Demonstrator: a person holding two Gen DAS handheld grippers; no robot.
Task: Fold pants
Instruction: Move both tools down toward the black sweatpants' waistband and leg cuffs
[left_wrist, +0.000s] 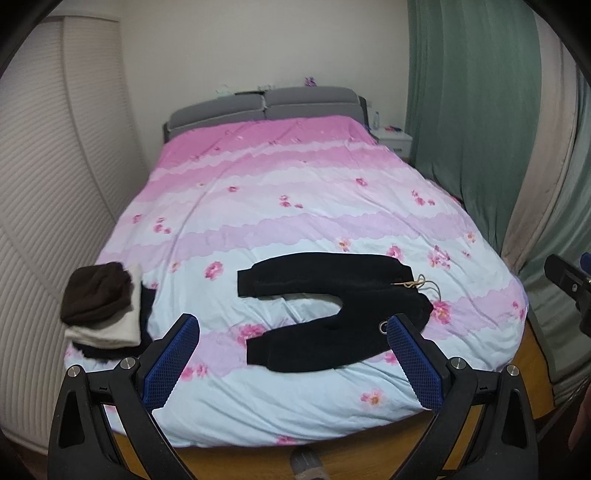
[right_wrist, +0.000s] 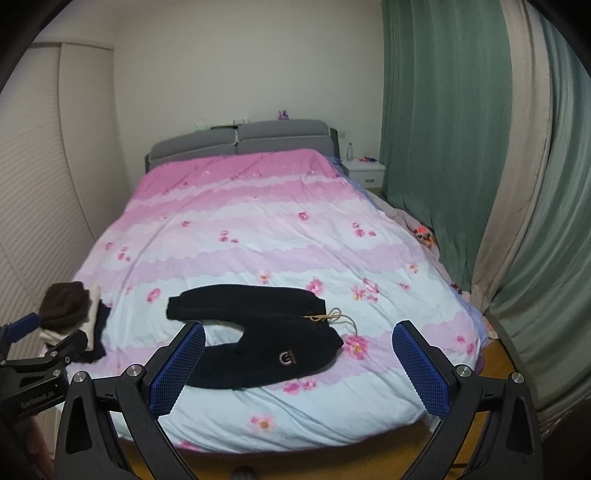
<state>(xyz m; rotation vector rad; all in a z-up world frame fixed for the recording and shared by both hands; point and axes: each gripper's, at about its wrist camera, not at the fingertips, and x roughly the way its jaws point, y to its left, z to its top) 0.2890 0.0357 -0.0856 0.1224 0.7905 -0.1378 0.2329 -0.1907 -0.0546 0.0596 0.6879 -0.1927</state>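
Note:
Black pants (left_wrist: 332, 310) lie spread on the bed near its foot, legs pointing left and apart, waistband with a tan drawstring (left_wrist: 417, 285) at the right. The right wrist view shows the same pants (right_wrist: 266, 343) with a small logo (right_wrist: 286, 357) on the near leg. My left gripper (left_wrist: 293, 325) hovers open above the foot of the bed, just short of the near leg. My right gripper (right_wrist: 299, 332) is open too, held back from the waist end. Neither touches the cloth.
A stack of folded clothes (left_wrist: 103, 306), brown on top of cream and dark pieces, sits at the bed's left edge. The floral duvet (left_wrist: 280, 206) covers the bed. Green curtains (left_wrist: 476, 110) hang at the right; a white nightstand (right_wrist: 364, 171) stands by the headboard. Wooden floor (right_wrist: 495, 354) borders the bed.

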